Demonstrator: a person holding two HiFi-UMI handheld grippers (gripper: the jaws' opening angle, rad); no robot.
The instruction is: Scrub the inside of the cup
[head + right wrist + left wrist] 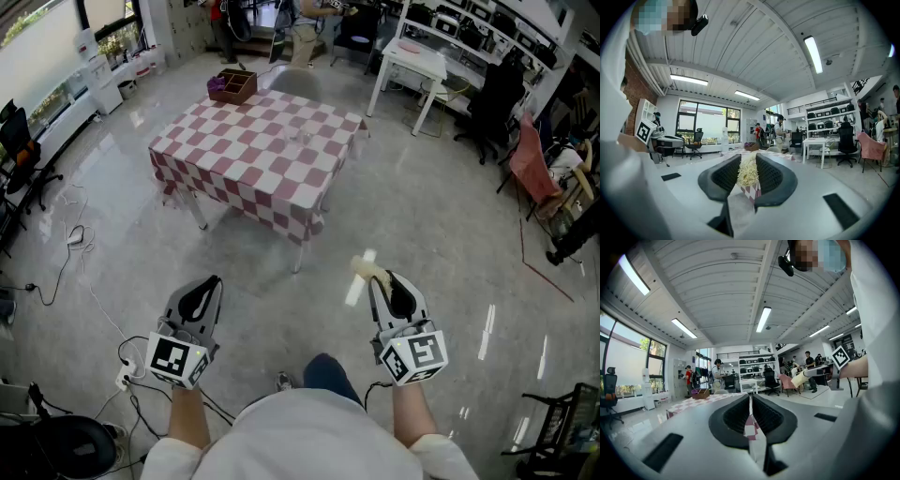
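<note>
I stand on the floor a few steps short of a table with a red-and-white checked cloth (246, 159). A faint clear cup (299, 141) seems to stand near its middle; it is hard to make out. My left gripper (210, 282) is held level at the lower left, jaws shut with nothing between them (750, 405). At the lower right, my right gripper (380, 281) is shut on a pale fibrous scrubber (365, 267). The scrubber (748, 172) fills the gap between the black pads (724, 176). Both grippers are far from the table.
A brown box (232, 85) sits at the table's far left corner. A white desk (413, 60) and black office chairs (487, 98) stand beyond, with people at the back. Cables and a power strip (124, 378) lie on the floor at the left.
</note>
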